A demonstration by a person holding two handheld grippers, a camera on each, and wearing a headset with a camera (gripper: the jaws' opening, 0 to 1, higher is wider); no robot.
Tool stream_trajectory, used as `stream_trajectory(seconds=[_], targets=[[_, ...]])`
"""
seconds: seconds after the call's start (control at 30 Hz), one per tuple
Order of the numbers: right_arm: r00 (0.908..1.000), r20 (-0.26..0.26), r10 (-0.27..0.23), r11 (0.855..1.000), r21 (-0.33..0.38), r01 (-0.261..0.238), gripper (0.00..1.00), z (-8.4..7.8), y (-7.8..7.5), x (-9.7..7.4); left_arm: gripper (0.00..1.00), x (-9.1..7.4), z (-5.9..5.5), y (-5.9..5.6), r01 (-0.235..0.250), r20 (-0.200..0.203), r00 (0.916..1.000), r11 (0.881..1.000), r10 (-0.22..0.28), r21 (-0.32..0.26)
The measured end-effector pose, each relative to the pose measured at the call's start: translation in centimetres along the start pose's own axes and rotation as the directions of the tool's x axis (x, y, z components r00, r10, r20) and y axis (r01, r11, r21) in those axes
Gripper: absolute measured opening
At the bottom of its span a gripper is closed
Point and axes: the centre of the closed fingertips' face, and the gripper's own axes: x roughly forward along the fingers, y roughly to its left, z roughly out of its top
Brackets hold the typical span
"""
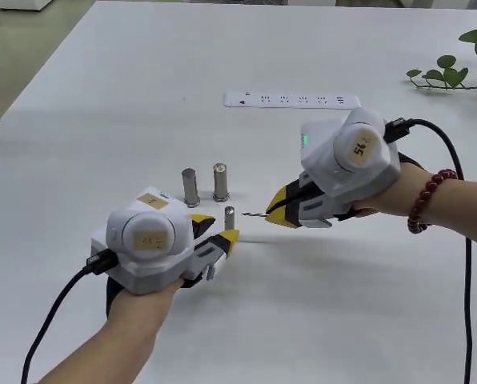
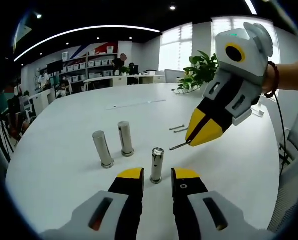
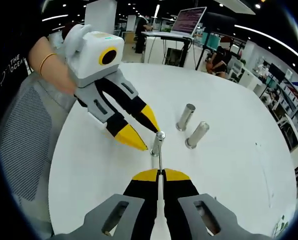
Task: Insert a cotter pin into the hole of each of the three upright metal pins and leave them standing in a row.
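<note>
My right gripper (image 3: 160,174): jaws clenched on a cotter pin (image 3: 160,161), tip pointed at the top of the nearest metal pin (image 2: 156,164). My left gripper (image 2: 156,176): jaws parted, that pin upright between the tips. Second metal pin (image 2: 103,149) and third metal pin (image 2: 125,138) stand just behind on the worktop (image 1: 342,304).

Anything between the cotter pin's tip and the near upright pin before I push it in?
Nothing visible. The right gripper aims the cotter pin at the nearest metal pin across open air. The left gripper has its open jaws either side of that pin, apparently clear of the cotter pin's line.
</note>
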Motion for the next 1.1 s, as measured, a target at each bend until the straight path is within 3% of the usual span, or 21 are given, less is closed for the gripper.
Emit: stream_trajectory(seconds=[0.57, 0.83, 1.1], targets=[[0.9997, 0.017, 0.018, 1.0, -0.001, -0.018, 0.0, 0.5, -0.2, 0.8, 0.13, 1.8, -0.3, -0.3, -0.019, -0.029, 0.9994, 1.0, 0.02, 0.023], [0.9996, 0.022, 0.02, 1.0, -0.011, -0.02, 0.0, 1.0, 0.1, 0.9, 0.06, 2.1, -0.4, 0.0, -0.033, -0.038, 0.9987, 0.998, 0.035, 0.044], [0.9995, 0.025, 0.022, 0.999, -0.023, -0.022, 0.0, 1.3, -0.1, 1.3, 0.06, 2.2, -0.4, 0.1, -0.031, -0.033, 0.9989, 0.996, 0.034, 0.079]])
